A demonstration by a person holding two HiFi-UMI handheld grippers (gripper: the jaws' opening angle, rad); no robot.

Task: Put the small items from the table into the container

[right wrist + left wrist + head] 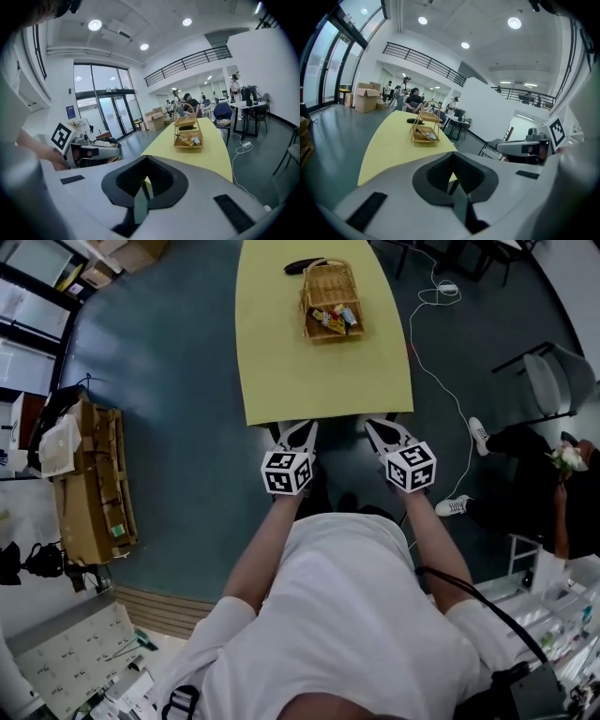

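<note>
Both the left gripper (301, 426) and the right gripper (379, 425) hang at the table's (309, 371) near edge, with jaws closed on nothing. The basket (319, 282) stands well apart, straight ahead toward the far edge, its long axis running away from them. The small items (335, 318) seemingly lie inside it, and neither hand is clearly nearer.

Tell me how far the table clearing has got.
Done: small items lie in the lower tier of the wicker basket. In hand: nothing; left gripper and right gripper are shut, empty, by the table edge. Left: perhaps the dark object beside the basket.
</note>
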